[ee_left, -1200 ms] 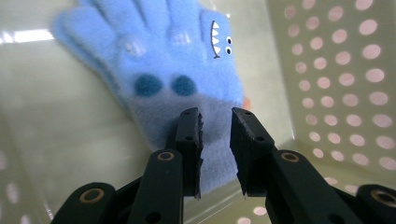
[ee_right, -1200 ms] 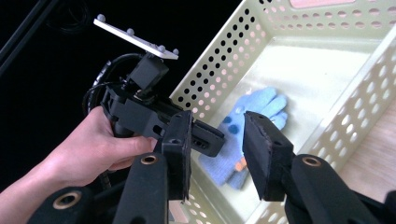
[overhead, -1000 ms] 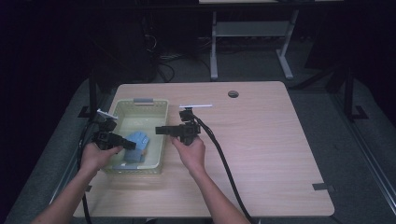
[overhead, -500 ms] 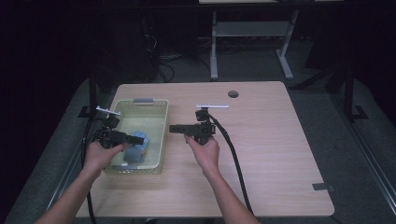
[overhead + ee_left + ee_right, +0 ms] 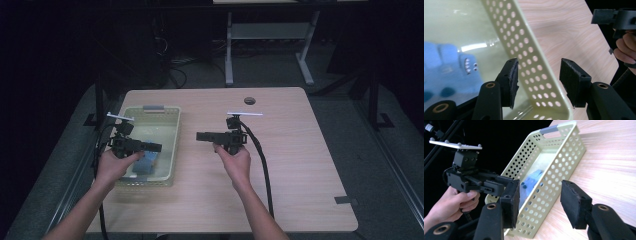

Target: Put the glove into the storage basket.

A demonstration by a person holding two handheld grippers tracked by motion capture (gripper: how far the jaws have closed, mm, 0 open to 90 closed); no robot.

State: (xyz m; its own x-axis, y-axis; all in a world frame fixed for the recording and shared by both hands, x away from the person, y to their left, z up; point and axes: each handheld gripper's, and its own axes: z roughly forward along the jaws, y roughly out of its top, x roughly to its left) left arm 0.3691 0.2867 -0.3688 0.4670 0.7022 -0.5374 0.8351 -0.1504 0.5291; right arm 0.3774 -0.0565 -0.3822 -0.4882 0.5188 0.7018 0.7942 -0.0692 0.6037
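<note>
Hovering tongs, blue block left in the basket

Spreading across the middle of the high view, the pale wooden counter [image 5: 300, 165] carries everything. On its left part sits the pale green perforated basket [image 5: 170, 150], a grey handle on its far end. Inside it, toward the lower left of the basket, lies the blue block [image 5: 145, 161], flat on the basket floor and touched by neither tool. The left tongs [image 5: 156, 147] hang above the basket, just over the block, pointing toward the frame's centre; in the left gripper view their jaws straddle the basket's right wall from above with a clear gap and nothing gripped, having just been opening. The right tongs [image 5: 201, 135] are over bare counter right of the basket, pointing left at it, jaws likewise parted, empty and just been opening.
</note>
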